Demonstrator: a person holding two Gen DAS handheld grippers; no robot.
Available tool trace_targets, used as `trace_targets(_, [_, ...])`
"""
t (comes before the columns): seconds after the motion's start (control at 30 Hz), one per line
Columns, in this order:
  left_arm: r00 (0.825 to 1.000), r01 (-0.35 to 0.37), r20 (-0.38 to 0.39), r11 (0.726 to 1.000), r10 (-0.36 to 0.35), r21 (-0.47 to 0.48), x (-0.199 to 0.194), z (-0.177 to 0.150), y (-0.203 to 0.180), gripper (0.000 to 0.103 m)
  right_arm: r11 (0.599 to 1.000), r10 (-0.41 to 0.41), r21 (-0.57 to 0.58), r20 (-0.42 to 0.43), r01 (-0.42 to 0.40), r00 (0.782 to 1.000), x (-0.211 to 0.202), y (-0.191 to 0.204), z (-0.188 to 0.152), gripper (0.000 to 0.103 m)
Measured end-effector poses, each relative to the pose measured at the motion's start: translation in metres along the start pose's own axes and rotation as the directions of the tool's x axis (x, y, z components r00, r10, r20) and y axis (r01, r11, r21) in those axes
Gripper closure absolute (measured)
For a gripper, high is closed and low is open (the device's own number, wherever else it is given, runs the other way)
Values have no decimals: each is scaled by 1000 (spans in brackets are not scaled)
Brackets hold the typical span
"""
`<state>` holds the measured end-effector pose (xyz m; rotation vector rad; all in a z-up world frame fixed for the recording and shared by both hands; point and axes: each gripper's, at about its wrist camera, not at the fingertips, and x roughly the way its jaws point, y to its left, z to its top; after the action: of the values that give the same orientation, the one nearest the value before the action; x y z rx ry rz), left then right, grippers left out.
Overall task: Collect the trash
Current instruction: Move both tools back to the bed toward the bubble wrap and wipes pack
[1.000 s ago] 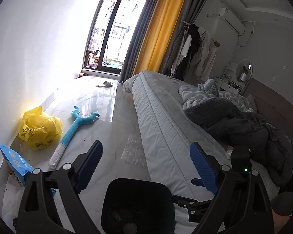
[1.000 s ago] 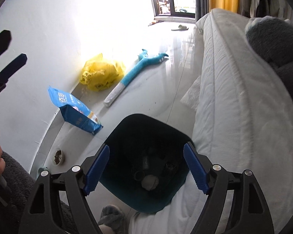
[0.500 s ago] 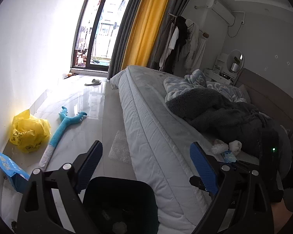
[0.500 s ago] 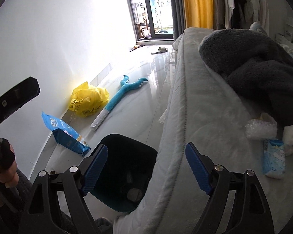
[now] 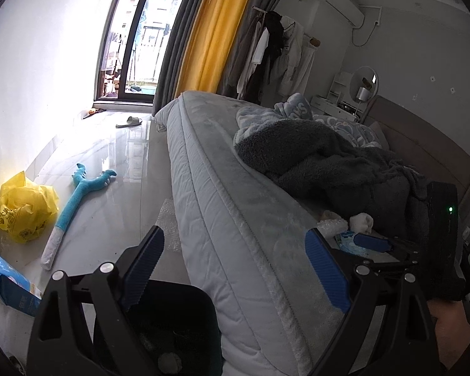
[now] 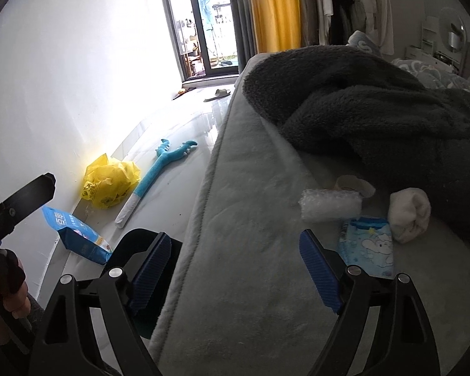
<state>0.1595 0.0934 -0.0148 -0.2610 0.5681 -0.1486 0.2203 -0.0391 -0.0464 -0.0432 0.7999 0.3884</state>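
Note:
My right gripper (image 6: pixel 235 260) hovers over the grey bed (image 6: pixel 250 219) with its jaws opening and nothing between them. Just beyond its right finger lie a roll of bubble wrap (image 6: pixel 330 203), a blue tissue packet (image 6: pixel 366 244), a white wad (image 6: pixel 410 216) and a small paper cup (image 6: pixel 354 186). The dark trash bin (image 5: pixel 172 329) stands on the floor against the bed's side, with some rubbish inside. My left gripper (image 5: pixel 235 266) is open and empty above the bin and the bed's edge.
On the floor by the white wall lie a yellow plastic bag (image 5: pixel 25 206), a blue plush toy (image 5: pixel 75 200), a blue pouch (image 5: pixel 6 279) and a sheet of bubble wrap (image 5: pixel 167 222). A dark fleece blanket (image 6: pixel 376 103) is heaped on the bed. A slipper (image 5: pixel 128 121) lies near the window.
Both views have swung right, from the bin and floor towards the bed. The trash on the bed has come into view. The right gripper's jaws have widened a little.

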Motion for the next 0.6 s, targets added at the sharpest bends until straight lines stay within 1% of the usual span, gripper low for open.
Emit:
trace_targets(0.13, [999,5,-39,1000,-5,9,16,-4,-9,10,999,-53,5,-10,53,999,5,-24,-1,15])
trace_targets(0.37, [996,26,-82,999,-24,21,38,-10,-25,10,996,-64,60,-22,65,998,18,-51,1,15])
trace_targets(0.6, [993,44,-109,999,-41,25,57,-15,-38,10,996,-74,47,-37,76,997,37,-59,9,15])
